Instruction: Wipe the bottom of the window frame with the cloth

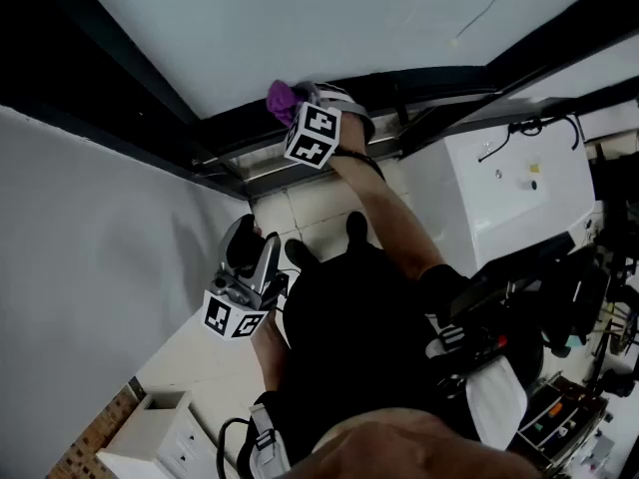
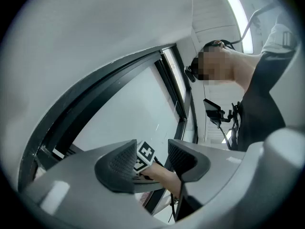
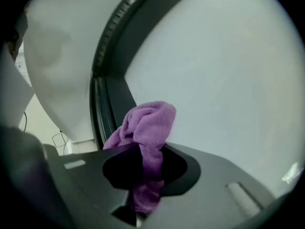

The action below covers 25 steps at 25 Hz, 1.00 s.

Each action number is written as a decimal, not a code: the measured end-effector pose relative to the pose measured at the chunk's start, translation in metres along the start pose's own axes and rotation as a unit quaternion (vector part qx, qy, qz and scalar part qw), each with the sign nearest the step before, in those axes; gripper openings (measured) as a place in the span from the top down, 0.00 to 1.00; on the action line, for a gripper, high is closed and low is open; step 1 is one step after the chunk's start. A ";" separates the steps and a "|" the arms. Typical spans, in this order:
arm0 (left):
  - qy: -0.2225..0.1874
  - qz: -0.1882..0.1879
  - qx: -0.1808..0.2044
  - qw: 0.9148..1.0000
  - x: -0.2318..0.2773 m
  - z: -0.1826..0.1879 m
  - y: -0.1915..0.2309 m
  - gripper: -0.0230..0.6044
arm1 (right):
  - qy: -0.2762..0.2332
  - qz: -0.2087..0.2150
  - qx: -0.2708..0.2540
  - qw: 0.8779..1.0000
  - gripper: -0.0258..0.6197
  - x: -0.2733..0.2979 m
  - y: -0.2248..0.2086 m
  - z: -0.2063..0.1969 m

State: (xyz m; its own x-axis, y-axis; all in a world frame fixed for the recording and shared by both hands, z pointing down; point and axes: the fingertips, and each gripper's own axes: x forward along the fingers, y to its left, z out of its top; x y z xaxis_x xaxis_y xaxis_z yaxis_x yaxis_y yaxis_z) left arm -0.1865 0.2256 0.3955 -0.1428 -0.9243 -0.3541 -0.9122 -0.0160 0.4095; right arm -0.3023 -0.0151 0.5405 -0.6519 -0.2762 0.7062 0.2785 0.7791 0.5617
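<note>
A bunched purple cloth (image 3: 147, 125) sticks out from between the jaws of my right gripper (image 3: 145, 171), which is shut on it. In the head view, the right gripper (image 1: 300, 108) holds the cloth (image 1: 282, 100) against the dark bottom rail of the window frame (image 1: 419, 93), at the glass's lower edge. In the right gripper view the dark window frame (image 3: 112, 94) runs just behind the cloth. My left gripper (image 1: 250, 247) hangs lower, away from the window, over the floor. Its jaws stand open with nothing between them (image 2: 151, 159), and the right gripper's marker cube (image 2: 145, 155) shows through the gap.
A white wall (image 1: 90, 267) fills the left side. A large white box-shaped unit (image 1: 499, 188) stands right of the window. Pale floor tiles (image 1: 300, 223) lie below the frame. A small white drawer cabinet (image 1: 160, 437) sits at lower left, and cluttered equipment (image 1: 569, 367) at lower right.
</note>
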 end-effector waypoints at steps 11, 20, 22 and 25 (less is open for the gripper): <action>0.015 -0.041 -0.002 0.999 0.035 -0.009 -0.015 0.63 | 0.002 0.007 0.064 0.998 0.84 -0.013 -0.033 -0.058; 0.014 -0.063 -0.009 0.998 0.047 -0.015 -0.025 0.63 | 0.072 -0.013 -0.142 0.987 0.85 0.004 -0.004 -0.018; 0.009 -0.067 -0.011 0.998 0.048 -0.014 -0.023 0.63 | 0.187 -0.019 -0.166 0.968 0.85 -0.001 -0.036 -0.074; 0.005 -0.069 -0.023 0.997 0.047 -0.014 -0.017 0.63 | 0.246 -0.020 -0.250 0.936 0.84 -0.007 -0.054 -0.093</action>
State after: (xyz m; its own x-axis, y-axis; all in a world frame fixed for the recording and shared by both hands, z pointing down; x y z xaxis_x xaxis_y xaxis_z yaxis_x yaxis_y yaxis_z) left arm -0.1723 0.1773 0.3844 -0.0137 -0.9158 -0.4013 -0.9044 -0.1599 0.3957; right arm -0.2470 -0.1070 0.5451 -0.2999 -0.6213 0.7240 0.6363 0.4352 0.6370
